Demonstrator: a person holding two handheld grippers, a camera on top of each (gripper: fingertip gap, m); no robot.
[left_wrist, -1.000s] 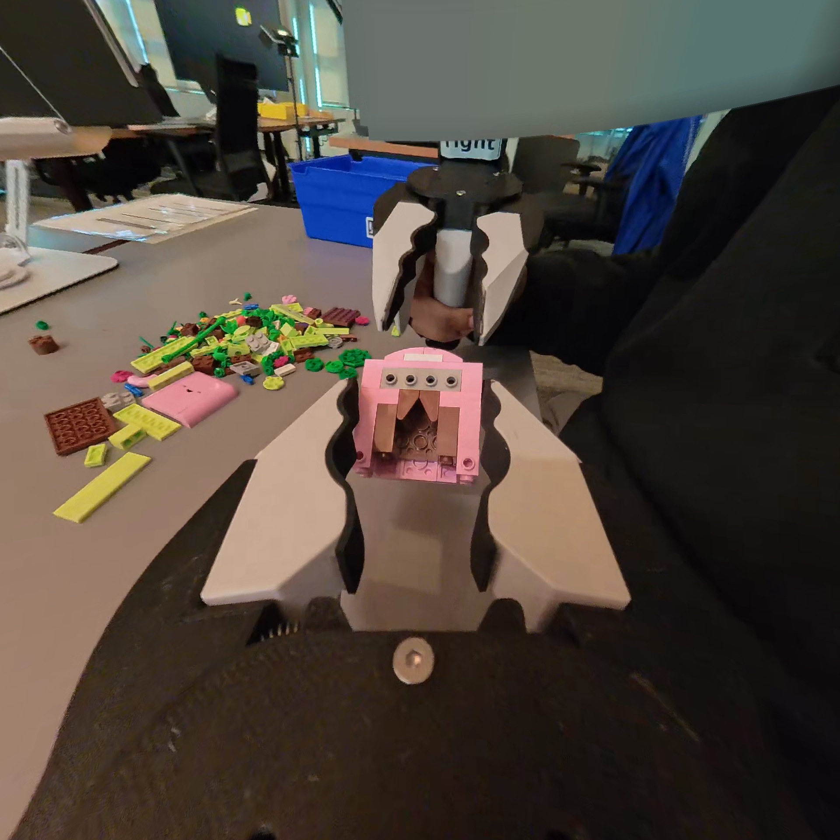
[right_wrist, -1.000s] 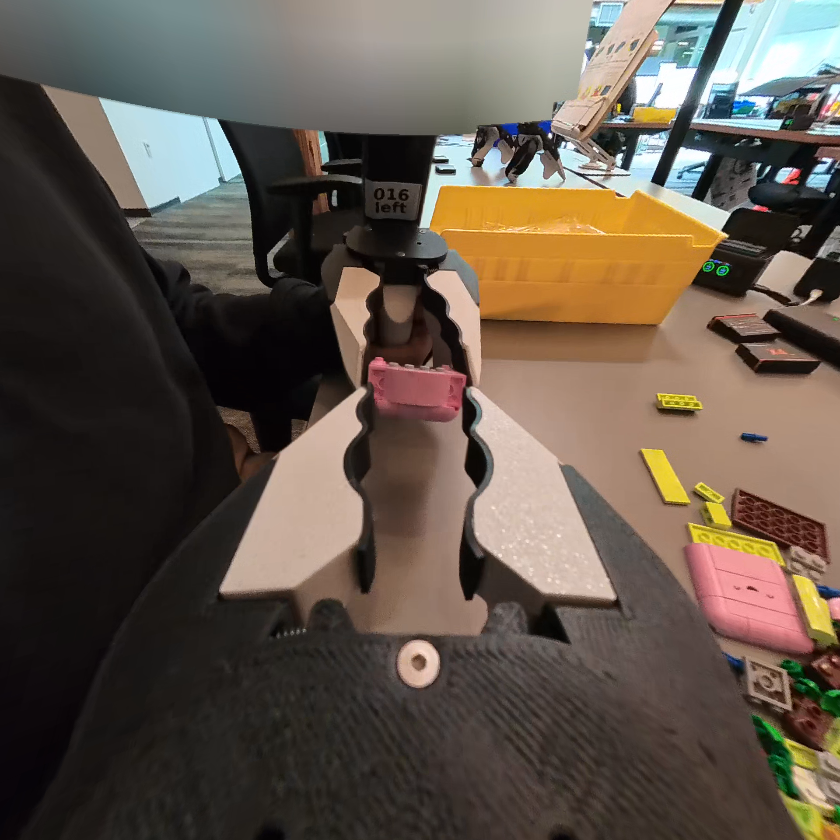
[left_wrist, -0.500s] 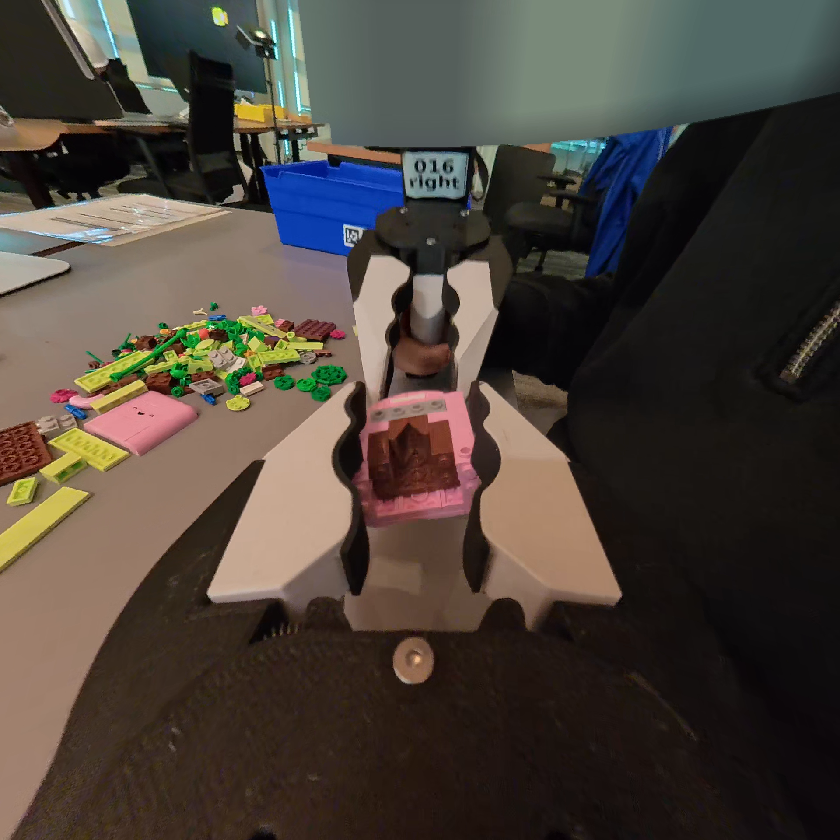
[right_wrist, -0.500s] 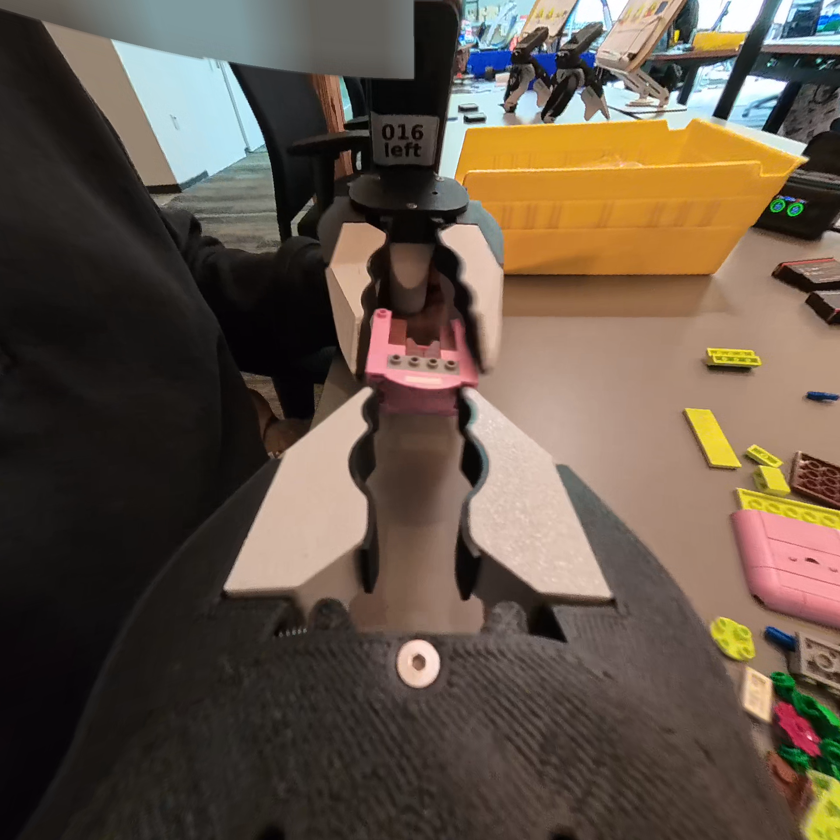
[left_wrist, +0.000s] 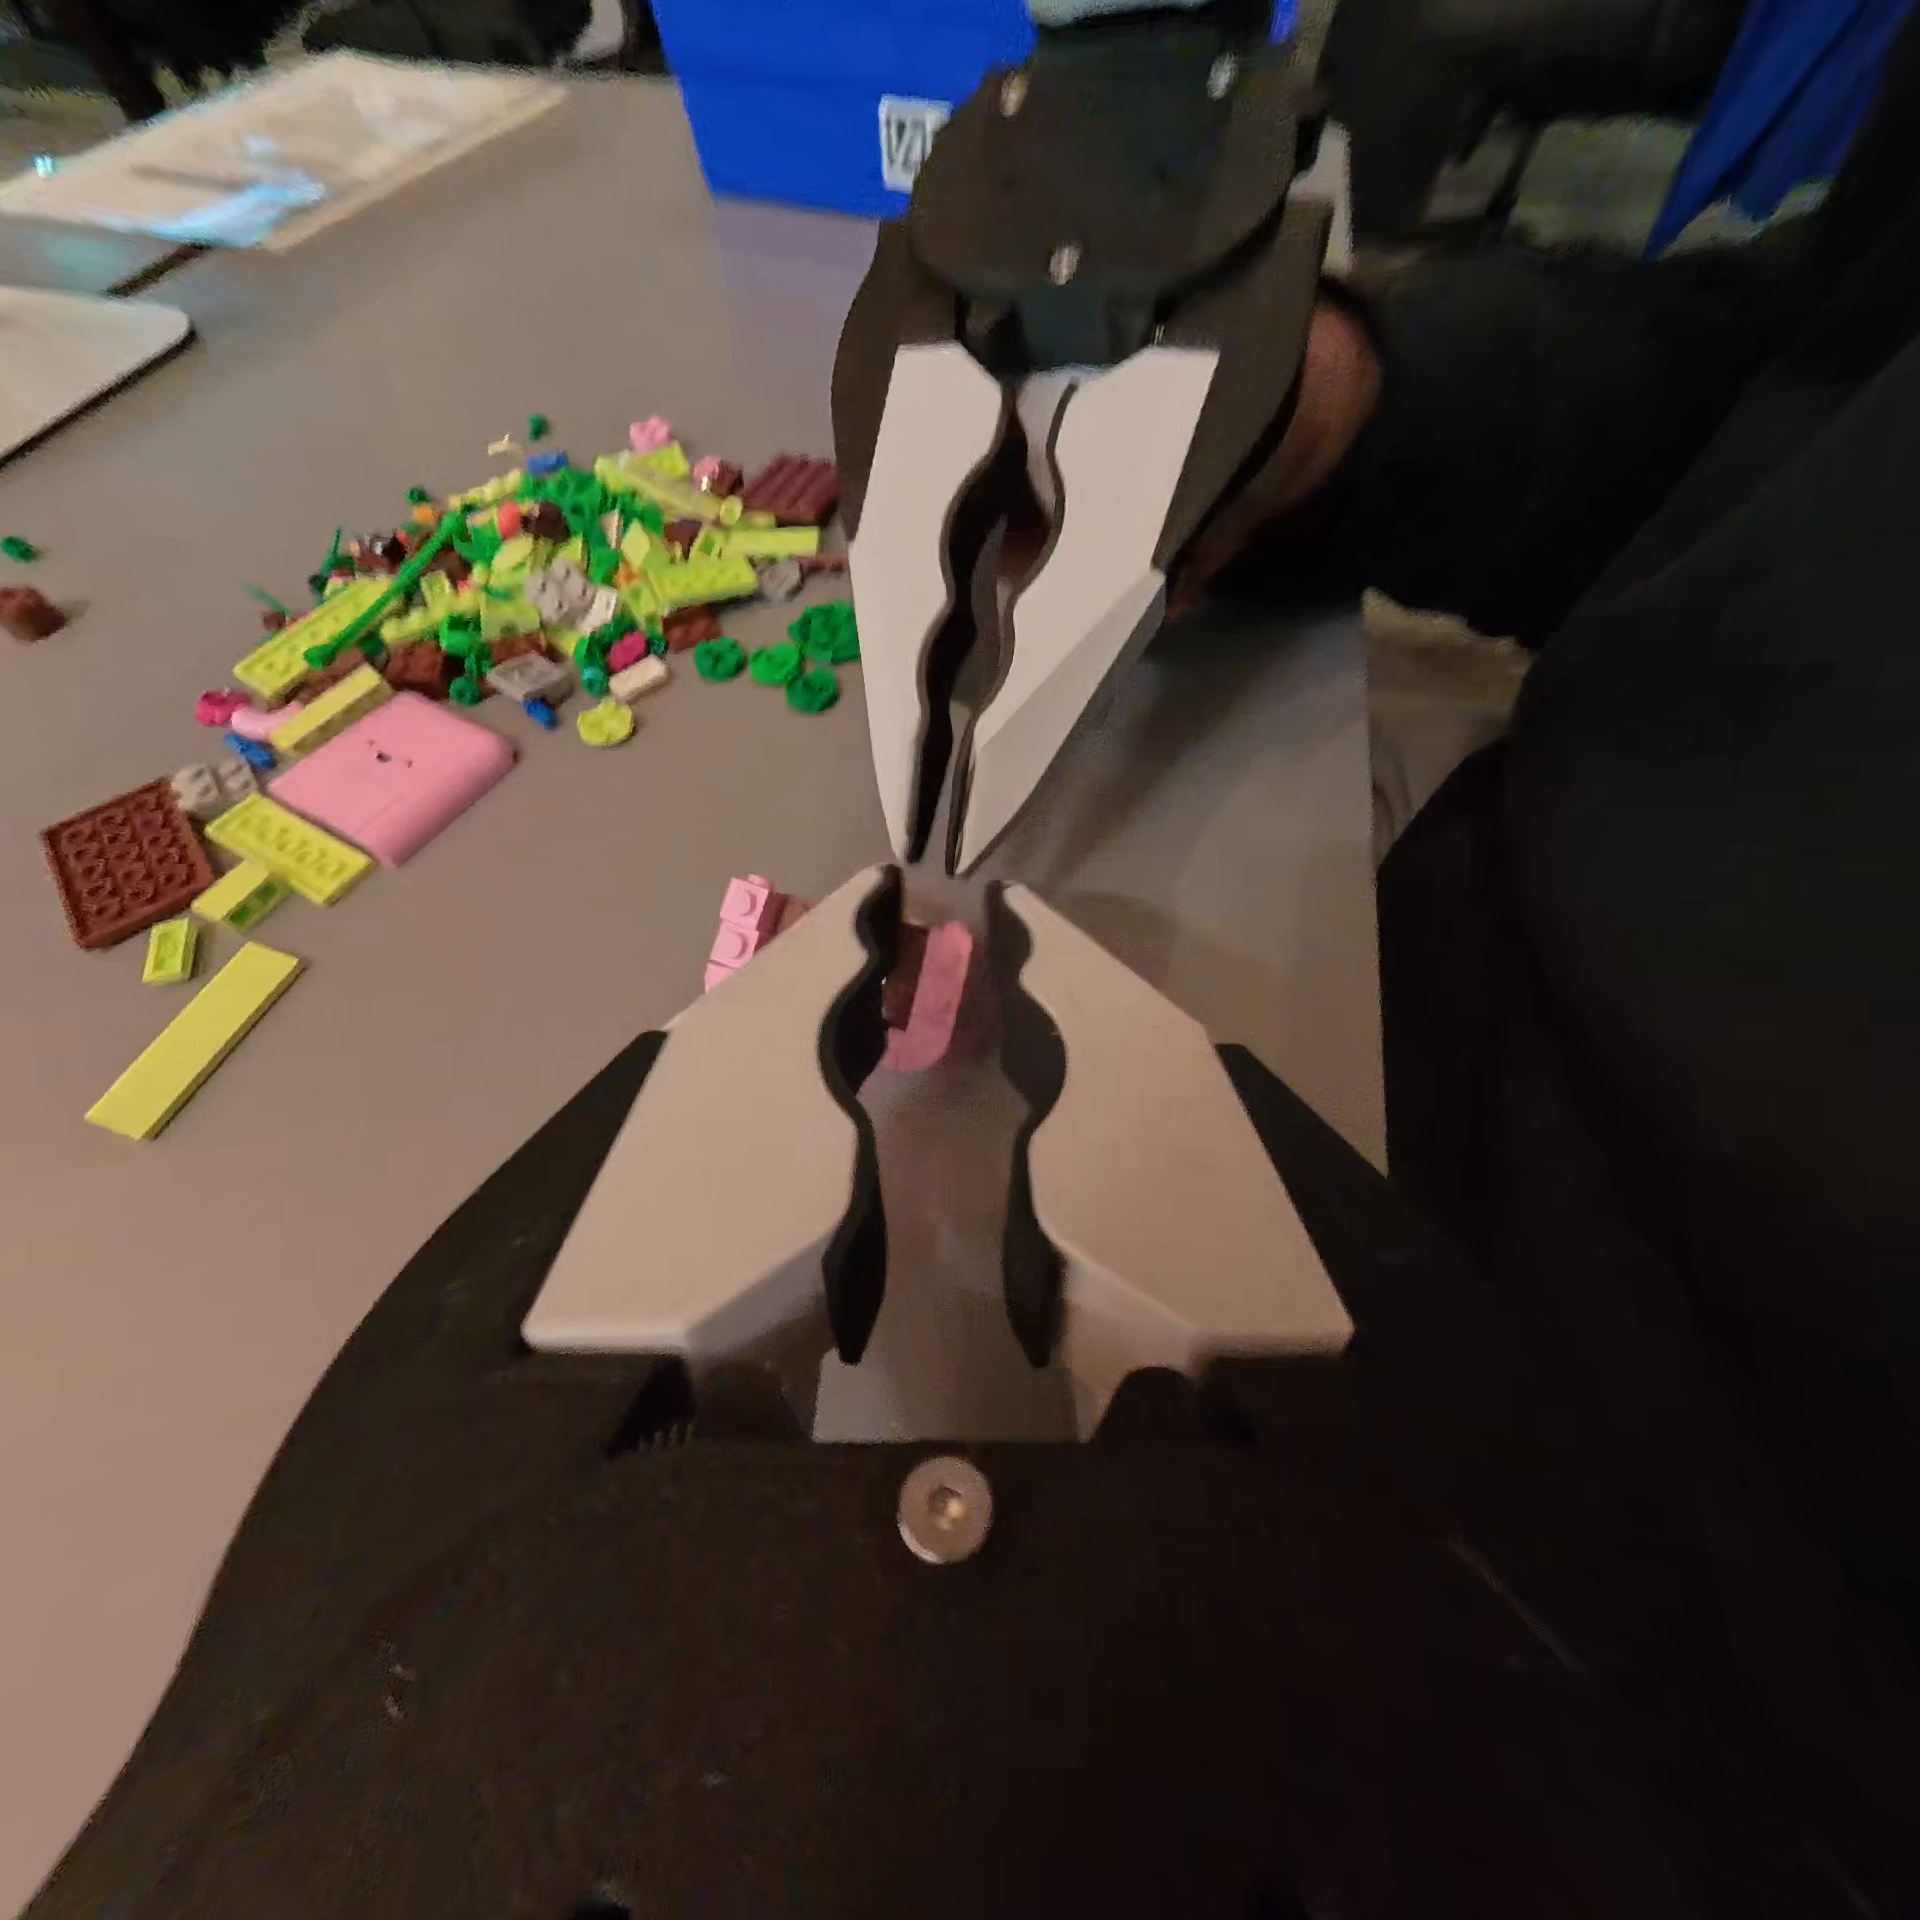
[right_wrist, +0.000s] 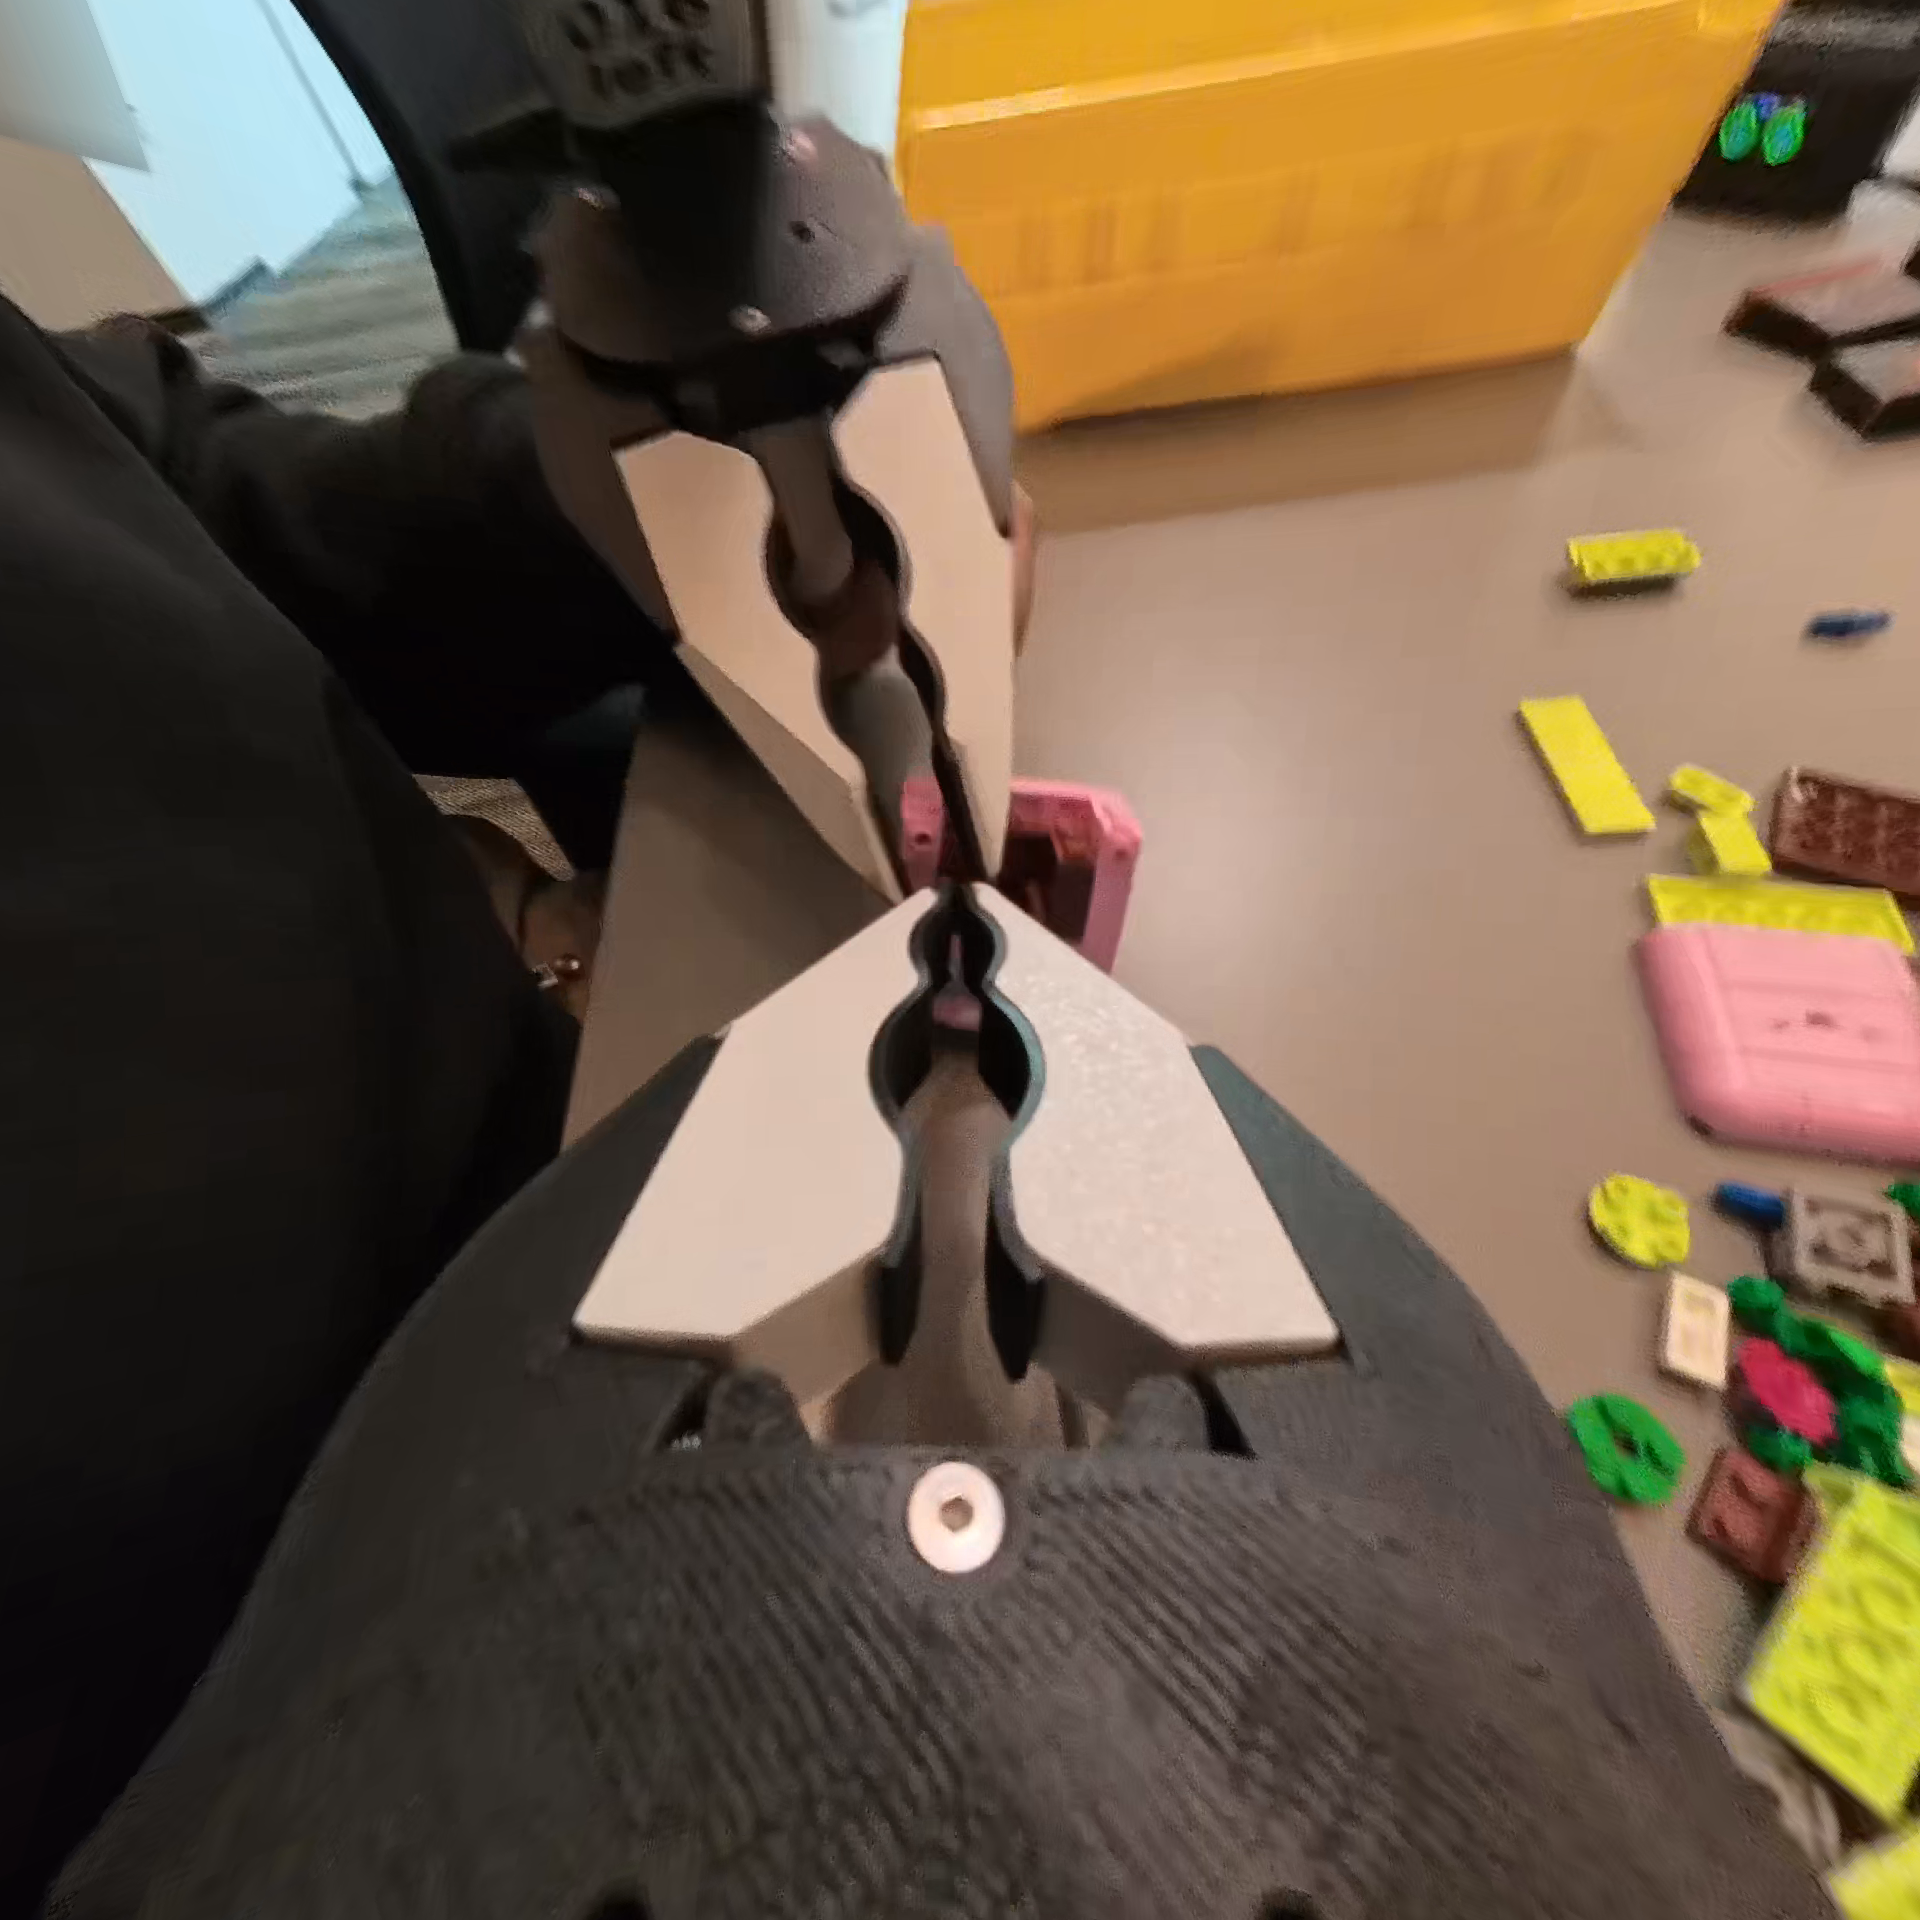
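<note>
My left gripper (left_wrist: 943, 896) is shut on a small pink and brown brick build (left_wrist: 928, 1003); pink bricks of the build stick out left of its left finger. It is low over the grey table (left_wrist: 436, 312). My right gripper (right_wrist: 951, 900) is shut, tip to tip with the left gripper (right_wrist: 935, 868), its tips against the pink build (right_wrist: 1081, 862). A bit of pink shows through the gap between its fingers. In the left wrist view the right gripper (left_wrist: 932, 864) points down at the build from above. Both views are blurred.
A heap of small green, lime and brown bricks (left_wrist: 540, 582) lies to the left, with a pink plate (left_wrist: 395, 769), a brown plate (left_wrist: 120, 862) and a lime strip (left_wrist: 197, 1039). A blue bin (left_wrist: 821, 104) and a yellow bin (right_wrist: 1299, 208) stand behind. A person's black sleeves flank the grippers. Less than 4 cm separates the two grippers' tips. The pink plate (left_wrist: 395, 769) is about 15 cm from both grippers' fingertips. Seen from the right wrist view (right_wrist: 1779, 1014) as well.
My left gripper has narrowed its grip on the build, turned it and brought it down toward the table. My right gripper has closed and moved in until its tips meet the build.
</note>
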